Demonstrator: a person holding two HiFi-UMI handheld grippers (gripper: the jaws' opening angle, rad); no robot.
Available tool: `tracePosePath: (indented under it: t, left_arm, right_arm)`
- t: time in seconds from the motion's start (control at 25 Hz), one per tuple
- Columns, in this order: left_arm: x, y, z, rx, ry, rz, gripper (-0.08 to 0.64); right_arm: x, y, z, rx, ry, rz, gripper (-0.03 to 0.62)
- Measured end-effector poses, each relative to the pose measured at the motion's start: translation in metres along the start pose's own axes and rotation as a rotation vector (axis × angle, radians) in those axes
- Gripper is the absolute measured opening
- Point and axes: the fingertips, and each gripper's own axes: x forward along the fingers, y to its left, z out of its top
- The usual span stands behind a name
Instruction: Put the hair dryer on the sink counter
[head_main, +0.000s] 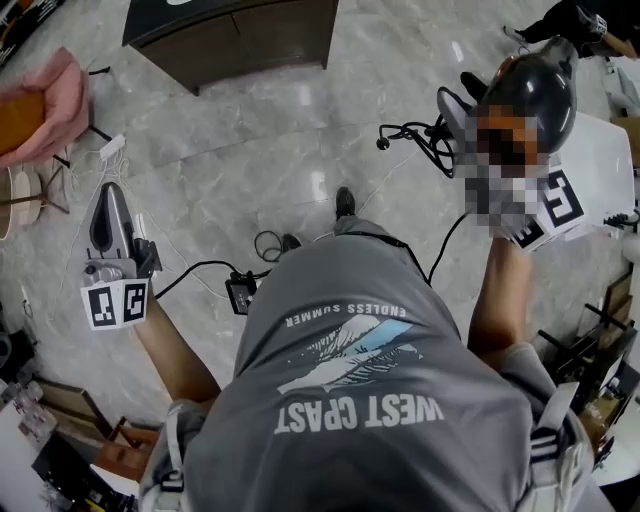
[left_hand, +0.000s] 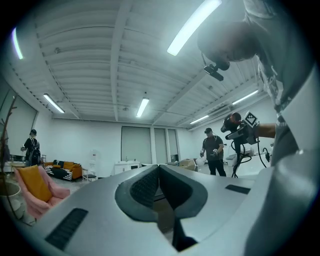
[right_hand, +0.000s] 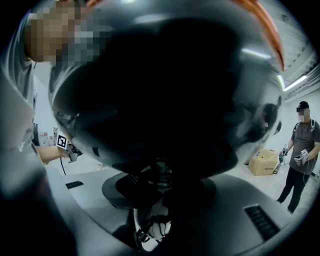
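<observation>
1. The hair dryer (head_main: 535, 95) is held off the floor at the person's right side, clamped in the right gripper (right_hand: 159, 192). It has not been set down on any surface.
2. A rounded, glossy dark grey body with an orange trim is noted. In the right gripper view it fills nearly the whole frame. Its black cord (head_main: 430, 140) hangs in loose loops, and the plug (head_main: 383, 143) dangles free above the marble floor (head_main: 280, 130).
3. The right gripper's jaws are part-way closed on the lower part of the dryer, probably the handle, though that area is too dark to be sure.
4. The left gripper (left_hand: 159, 170) is held out at the person's left with its jaws brought together on nothing.
5. The step in hand is judged to be the carry. Placement is not yet begun.
6. No sink counter is positively identified. A white surface (head_main: 605, 150) lies just beyond the dryer, but its nature cannot be confirmed.
7. For the next move, the dryer is to be brought over the counter, lowered onto a stable side with the cord kept clear, and only then released.
</observation>
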Motion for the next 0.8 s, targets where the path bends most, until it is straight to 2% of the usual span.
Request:
tracePosePath:
  t: [0.32, 0.8]
  left_arm:
    - [0.041, -0.015, 0.001, 0.004, 0.022, 0.066, 0.020]
    - [0.087, -0.034, -0.001, 0.003, 0.043, 0.142, 0.020]
  right_arm:
    - [0.045, -0.053, 0.008, -0.006, -0.009, 0.080, 0.181]
    - [0.086, -0.114, 0.015, -0.016, -0.010, 0.152, 0.181]
